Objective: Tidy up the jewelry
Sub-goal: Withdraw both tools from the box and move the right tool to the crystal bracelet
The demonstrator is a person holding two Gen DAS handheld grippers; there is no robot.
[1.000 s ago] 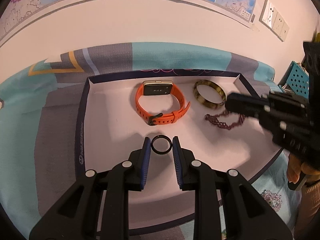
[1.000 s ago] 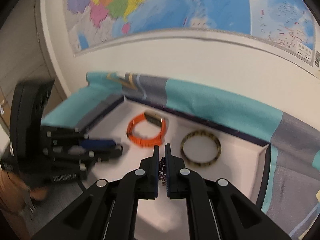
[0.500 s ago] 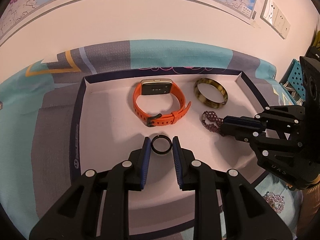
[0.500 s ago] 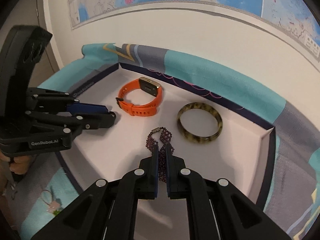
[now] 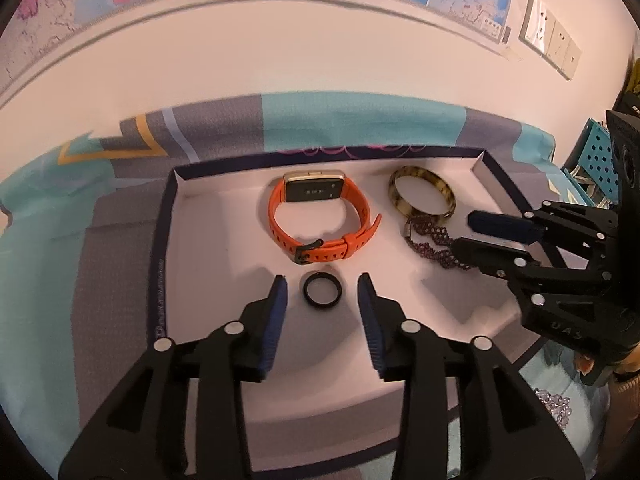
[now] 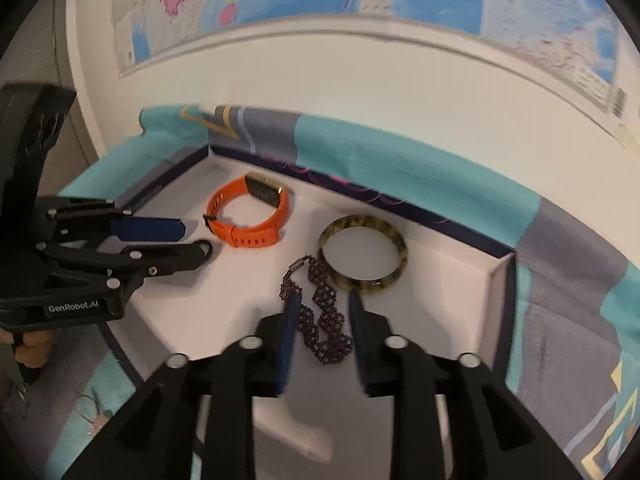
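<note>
Two open grippers: smooth black ring (image 5: 322, 289), beaded bracelet (image 6: 320, 320).

Left wrist view faces tray (image 5: 160, 264) closely from front, right wrist view from right, both sharing it

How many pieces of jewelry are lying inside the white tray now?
4. The orange watch lies at the back of the tray, the tortoiseshell bangle to its right, the purple beaded bracelet before the bangle, the black ring nearest the left claw.
</note>
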